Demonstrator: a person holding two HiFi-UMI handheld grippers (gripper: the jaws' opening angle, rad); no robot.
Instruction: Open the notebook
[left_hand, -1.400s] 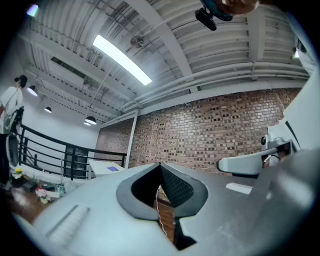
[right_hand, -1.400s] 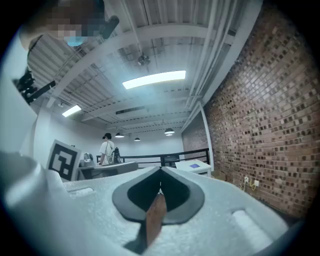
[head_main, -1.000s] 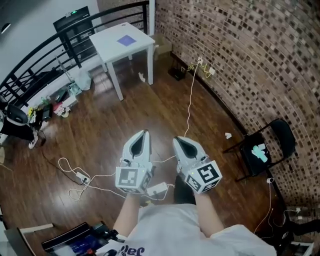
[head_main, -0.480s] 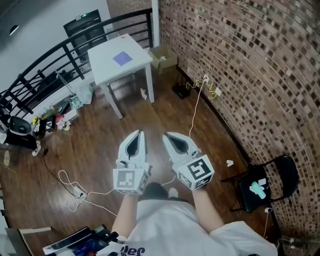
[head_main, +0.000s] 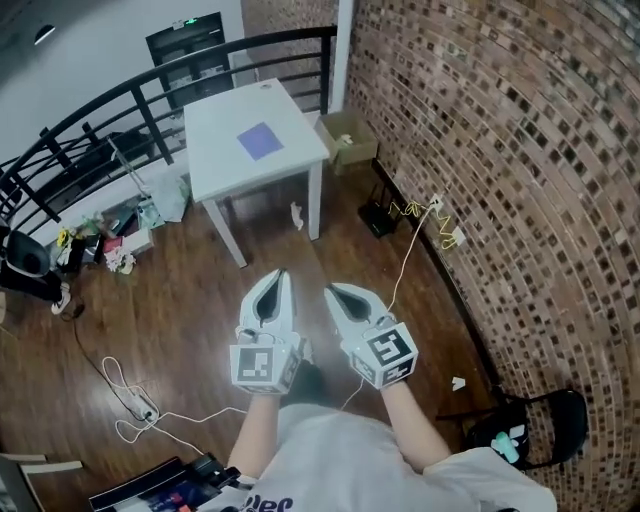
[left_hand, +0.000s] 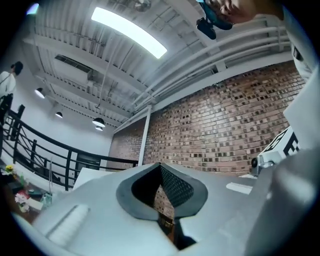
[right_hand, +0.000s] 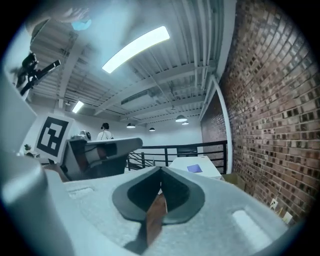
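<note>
A purple notebook (head_main: 259, 141) lies closed on a small white table (head_main: 220, 150) near the far railing, well ahead of both grippers. In the right gripper view the notebook (right_hand: 194, 168) shows small on the table (right_hand: 210, 171) beyond the jaws. My left gripper (head_main: 280, 273) and right gripper (head_main: 329, 290) are held side by side over the wooden floor, pointing toward the table. Both are shut with nothing between the jaws. Their closed tips show in the left gripper view (left_hand: 160, 165) and in the right gripper view (right_hand: 161, 169).
A brick wall (head_main: 500, 150) runs along the right. A black railing (head_main: 120, 110) stands behind the table, with an open cardboard box (head_main: 347, 136) beside it. Cables and a power strip (head_main: 140, 408) lie on the floor, clutter (head_main: 100, 245) at left, a folding chair (head_main: 545, 425) at lower right.
The person has walked toward the table: it and the notebook are nearer and lower in the head view, the chair has slid back. Both grippers stay shut, side by side.
</note>
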